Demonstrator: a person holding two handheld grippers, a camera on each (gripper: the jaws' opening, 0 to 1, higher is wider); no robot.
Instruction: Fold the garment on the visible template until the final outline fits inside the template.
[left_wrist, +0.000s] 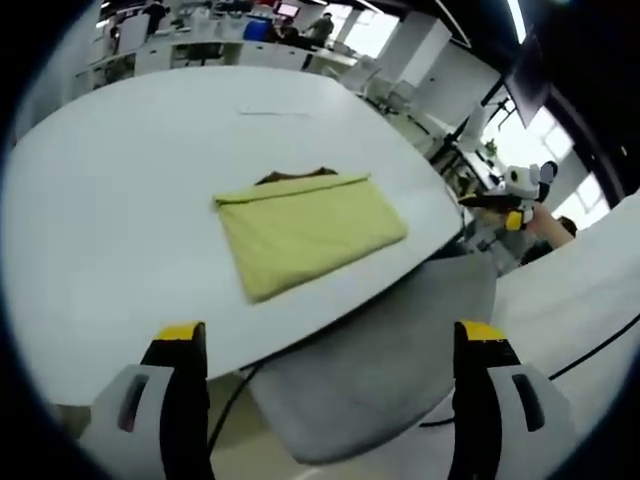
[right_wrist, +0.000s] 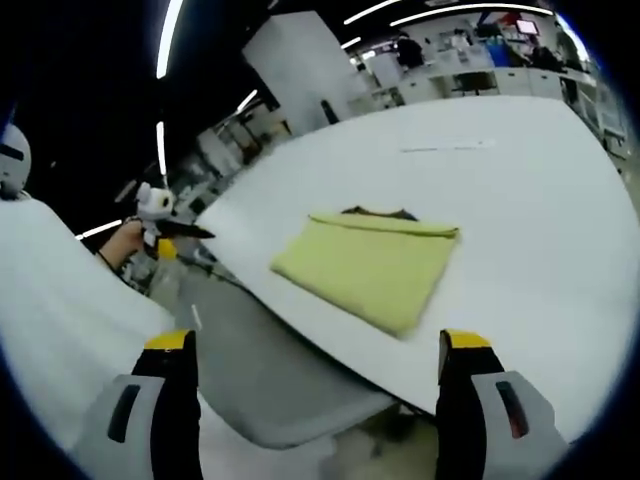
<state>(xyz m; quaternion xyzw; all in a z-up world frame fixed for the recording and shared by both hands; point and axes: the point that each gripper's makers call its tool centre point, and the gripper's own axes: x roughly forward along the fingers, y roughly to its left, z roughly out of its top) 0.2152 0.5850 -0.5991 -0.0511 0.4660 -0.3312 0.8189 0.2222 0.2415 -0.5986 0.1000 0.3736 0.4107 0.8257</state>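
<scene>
White table (left_wrist: 100, 200), grey chair (left_wrist: 370, 370), ceiling strip lights (right_wrist: 170, 40), bright windows (left_wrist: 520, 130).

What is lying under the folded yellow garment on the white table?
Under the yellow garment, a dark brown sheet pokes out at its far edge, on the white table. The rest is covered.

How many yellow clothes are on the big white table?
1. One folded yellow garment lies flat near the edge of the white table, with a dark template peeking out along its far edge. Layers inside the fold are hidden.

Grey gripper (left_wrist: 331, 345) jaws, yellow tips
</scene>
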